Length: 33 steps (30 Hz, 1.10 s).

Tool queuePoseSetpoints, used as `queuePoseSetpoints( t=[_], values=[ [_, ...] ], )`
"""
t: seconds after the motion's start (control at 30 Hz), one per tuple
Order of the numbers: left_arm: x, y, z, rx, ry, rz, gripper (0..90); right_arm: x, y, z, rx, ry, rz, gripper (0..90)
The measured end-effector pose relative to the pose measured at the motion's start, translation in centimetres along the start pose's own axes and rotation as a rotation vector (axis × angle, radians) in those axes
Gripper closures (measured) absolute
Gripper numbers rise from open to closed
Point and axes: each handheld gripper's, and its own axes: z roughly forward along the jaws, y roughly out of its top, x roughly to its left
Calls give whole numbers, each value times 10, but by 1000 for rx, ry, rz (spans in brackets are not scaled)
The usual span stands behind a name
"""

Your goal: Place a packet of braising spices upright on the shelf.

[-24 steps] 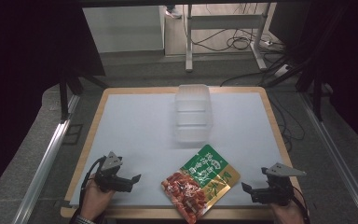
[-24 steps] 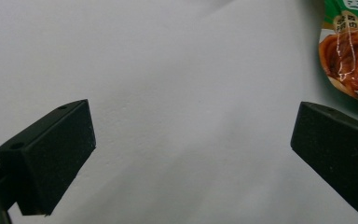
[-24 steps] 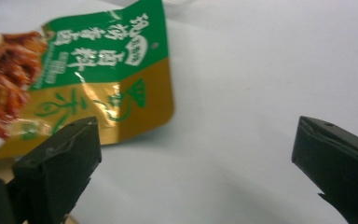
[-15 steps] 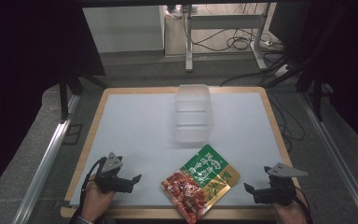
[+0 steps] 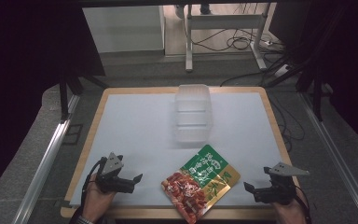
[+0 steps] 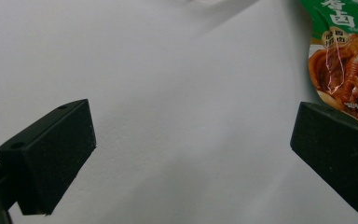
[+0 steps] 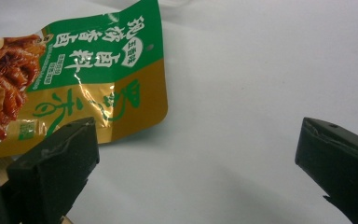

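Observation:
A green, gold and red snack pouch (image 5: 200, 181) lies flat at the front middle of the white mat (image 5: 135, 126). My left gripper (image 5: 134, 181) rests low on the mat to the pouch's left, pointing toward it. Its jaws stand wide open with bare mat between them (image 6: 191, 128), and the pouch's edge (image 6: 349, 60) lies just beyond the right jaw. My right gripper (image 5: 251, 189) sits to the pouch's right, also open (image 7: 196, 140). The pouch's gold corner (image 7: 88, 70) lies ahead of its left jaw, apart from it.
A clear plastic container (image 5: 193, 114) stands upside down at the mat's far middle. The wooden table edge (image 5: 265, 100) frames the mat. Metal rails (image 5: 46, 158) run along both sides, and desk legs and cables are on the floor behind.

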Motion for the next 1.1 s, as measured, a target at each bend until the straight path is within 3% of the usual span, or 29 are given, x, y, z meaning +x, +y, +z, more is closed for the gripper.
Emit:
queuePoseSetpoints(
  t=[0.43, 1.1],
  values=[
    [-4, 1, 2, 17, 2, 24, 0, 2, 6, -2, -36, -40, -12, 0],
    [-7, 1, 4, 20, -5, 38, 0, 6, 23, 12, -43, -10, -23, 0]
  ],
)
